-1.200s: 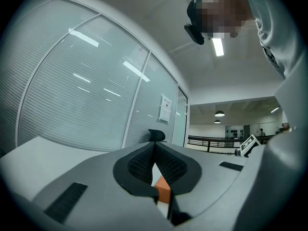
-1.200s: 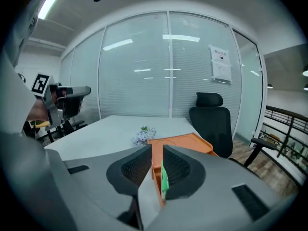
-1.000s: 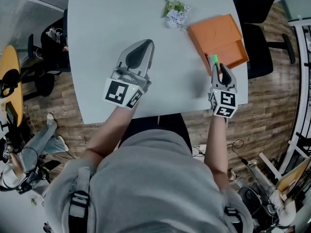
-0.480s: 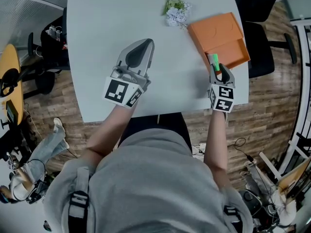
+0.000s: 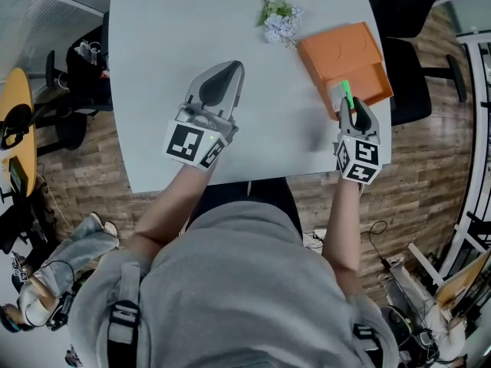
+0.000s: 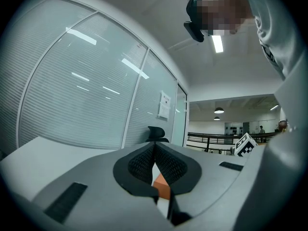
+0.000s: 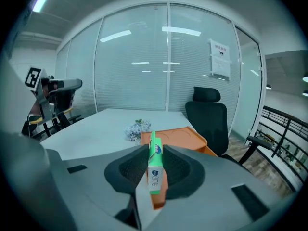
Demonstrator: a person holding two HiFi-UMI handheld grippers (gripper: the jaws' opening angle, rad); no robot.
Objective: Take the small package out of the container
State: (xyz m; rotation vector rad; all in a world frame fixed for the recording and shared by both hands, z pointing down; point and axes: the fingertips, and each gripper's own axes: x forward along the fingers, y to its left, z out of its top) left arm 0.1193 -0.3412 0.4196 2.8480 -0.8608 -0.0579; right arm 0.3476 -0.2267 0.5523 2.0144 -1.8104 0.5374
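The small green and white package [image 5: 346,94] stands on edge between the pads of my right gripper [image 5: 354,106], whose jaws are closing on it. In the right gripper view the package [image 7: 155,165] sits upright in the gripper [image 7: 154,148], with both pads against its sides. It is over the near edge of the orange container [image 5: 341,52], which lies open at the table's right side and shows just beyond the jaws [image 7: 178,136]. My left gripper [image 5: 229,69] rests shut on the table, holding nothing [image 6: 154,146].
A small bunch of pale flowers [image 5: 278,21] lies on the white table [image 5: 169,37] just left of the container. A black office chair [image 5: 406,67] stands past the table's right edge. Glass partitions surround the room.
My right gripper has shifted slightly to the right along the container's near edge, with the green package still at its tip. The left gripper has not moved.
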